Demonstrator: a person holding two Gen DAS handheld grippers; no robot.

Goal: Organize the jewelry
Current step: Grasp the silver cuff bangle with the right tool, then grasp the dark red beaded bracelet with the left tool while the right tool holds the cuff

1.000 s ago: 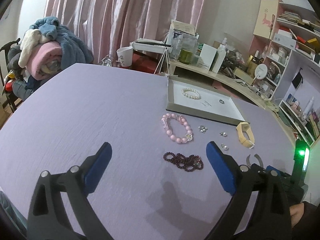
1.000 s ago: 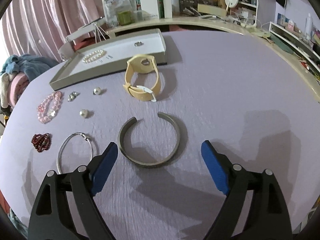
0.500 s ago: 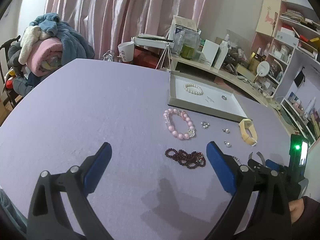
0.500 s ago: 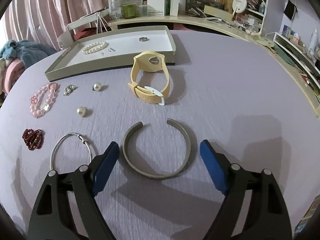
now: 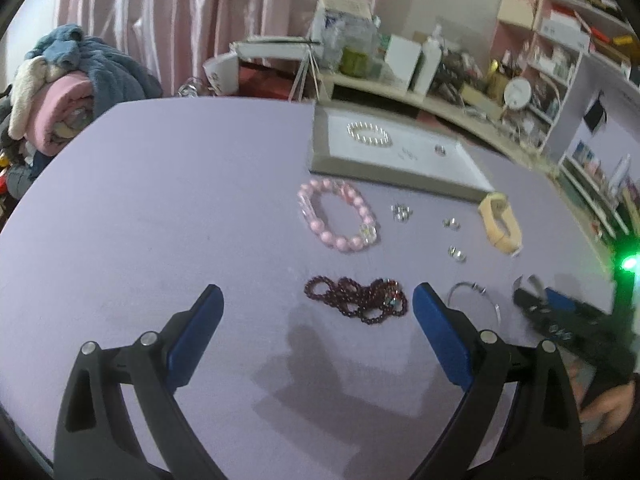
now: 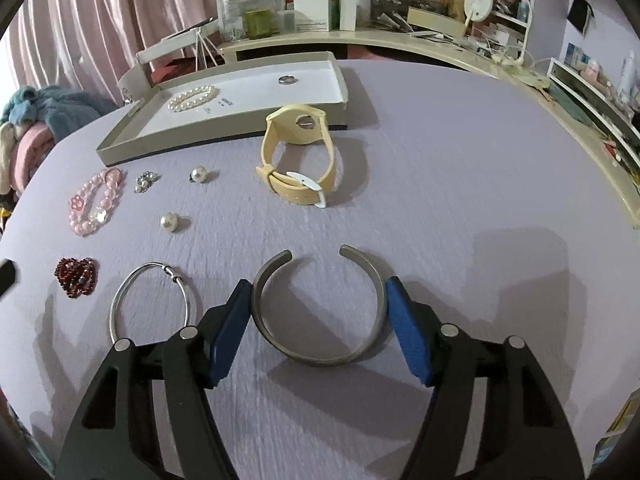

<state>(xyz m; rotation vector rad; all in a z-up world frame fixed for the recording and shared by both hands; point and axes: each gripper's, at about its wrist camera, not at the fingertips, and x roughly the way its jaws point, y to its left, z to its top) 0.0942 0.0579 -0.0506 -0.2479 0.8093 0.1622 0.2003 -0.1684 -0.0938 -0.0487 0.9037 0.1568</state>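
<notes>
Right claw (image 6: 318,308) low over the table (image 6: 460,168), narrowed around the gray cuff (image 6: 320,354), one blue pad (image 6: 230,334) on each side, touching or almost, hard to tell. Cuff flat on the table, gap facing the yellow watch (image 6: 298,152). Thin silver ring bangle (image 6: 150,300) just left of the cuff. Left claw (image 5: 316,332) wide, holding nothing, near the dark red beads (image 5: 356,300). Pink beads (image 5: 340,216) farther on. Tray (image 6: 224,136) behind, with pearls (image 6: 194,98) and a small ring (image 6: 287,79) inside.

Dim indoor light, soft shadows, left view blurred.
</notes>
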